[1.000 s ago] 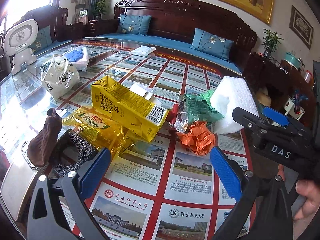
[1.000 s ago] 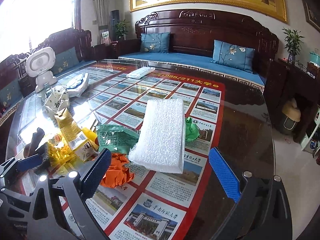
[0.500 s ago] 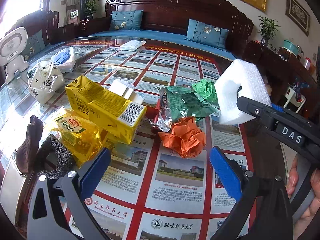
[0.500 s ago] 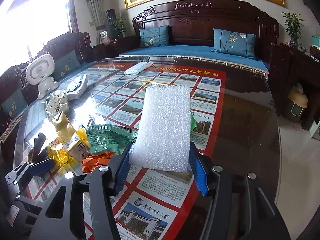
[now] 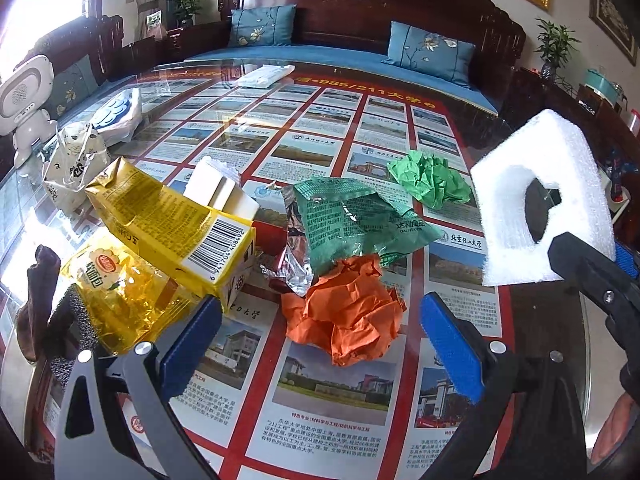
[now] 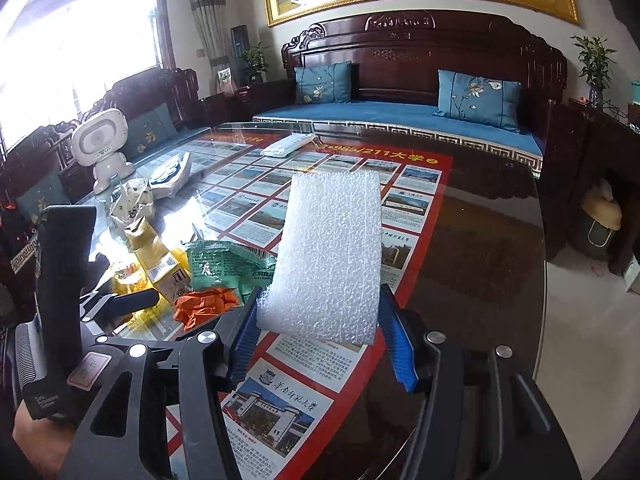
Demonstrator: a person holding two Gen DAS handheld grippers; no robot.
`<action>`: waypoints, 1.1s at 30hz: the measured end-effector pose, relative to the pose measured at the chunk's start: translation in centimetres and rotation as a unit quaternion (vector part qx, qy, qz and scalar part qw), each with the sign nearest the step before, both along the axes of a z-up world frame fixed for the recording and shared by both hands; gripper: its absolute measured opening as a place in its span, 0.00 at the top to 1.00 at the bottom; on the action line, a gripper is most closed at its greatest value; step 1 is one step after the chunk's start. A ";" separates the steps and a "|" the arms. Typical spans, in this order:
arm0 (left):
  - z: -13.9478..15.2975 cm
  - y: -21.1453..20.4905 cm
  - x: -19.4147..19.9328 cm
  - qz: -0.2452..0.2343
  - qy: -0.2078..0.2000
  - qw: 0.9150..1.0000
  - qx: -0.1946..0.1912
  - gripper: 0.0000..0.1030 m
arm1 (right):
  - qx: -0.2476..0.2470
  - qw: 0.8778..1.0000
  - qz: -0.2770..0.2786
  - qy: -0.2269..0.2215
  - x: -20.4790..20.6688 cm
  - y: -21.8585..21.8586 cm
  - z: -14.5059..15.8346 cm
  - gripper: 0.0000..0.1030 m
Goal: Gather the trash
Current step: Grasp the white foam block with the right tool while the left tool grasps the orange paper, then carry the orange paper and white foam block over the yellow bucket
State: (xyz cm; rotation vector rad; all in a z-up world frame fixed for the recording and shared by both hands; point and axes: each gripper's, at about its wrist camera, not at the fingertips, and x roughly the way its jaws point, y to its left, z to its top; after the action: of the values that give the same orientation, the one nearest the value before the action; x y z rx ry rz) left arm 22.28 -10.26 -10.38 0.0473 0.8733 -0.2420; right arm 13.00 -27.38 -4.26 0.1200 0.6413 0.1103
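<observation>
My right gripper [image 6: 320, 336] is shut on a white foam block [image 6: 330, 252] and holds it above the glass table; the block shows in the left wrist view [image 5: 532, 200] lifted at the right, with a hole through it. My left gripper [image 5: 320, 340] is open and empty, with a crumpled orange paper [image 5: 344, 316] just ahead between its fingers. Behind that lie a green foil wrapper [image 5: 352, 216], a crumpled green paper [image 5: 430, 178], a yellow carton [image 5: 172, 224] and a yellow snack bag [image 5: 120, 292].
A white patterned bag [image 5: 72, 168], a black sponge [image 5: 76, 320] and a brown item [image 5: 36, 304] sit at the left. A white robot toy [image 6: 100, 148] and a white packet [image 5: 264, 76] stand farther back. The table's edge [image 6: 544, 240] curves along the right.
My right gripper closed on the foam block and lifted it off the table. My left gripper moved in toward the orange paper and stayed open.
</observation>
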 end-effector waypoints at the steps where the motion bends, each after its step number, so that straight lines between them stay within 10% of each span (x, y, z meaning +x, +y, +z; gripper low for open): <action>1: -0.2 0.0 0.2 0.003 0.005 1.000 -0.001 0.08 | 0.003 1.000 -0.002 -0.001 -0.1 -0.3 0.1 0.47; 5: -0.9 0.7 0.6 0.000 0.038 0.999 -0.027 0.49 | 0.008 1.000 -0.012 -0.006 -0.4 -1.6 0.4 0.47; 9: -0.9 1.3 -0.5 0.000 0.039 0.998 -0.043 0.63 | 0.008 1.000 -0.014 -0.008 -0.9 -2.1 0.5 0.47; 33: 3.3 -4.1 -9.6 -0.120 -0.014 0.992 -0.046 0.63 | 0.050 0.997 0.020 0.051 -9.5 -7.9 -0.8 0.47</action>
State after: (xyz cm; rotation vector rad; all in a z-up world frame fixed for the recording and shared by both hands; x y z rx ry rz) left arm 12.63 -14.40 -7.09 0.0699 0.8269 -0.5052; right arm 3.46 -35.29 -5.08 0.2097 0.7395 0.1754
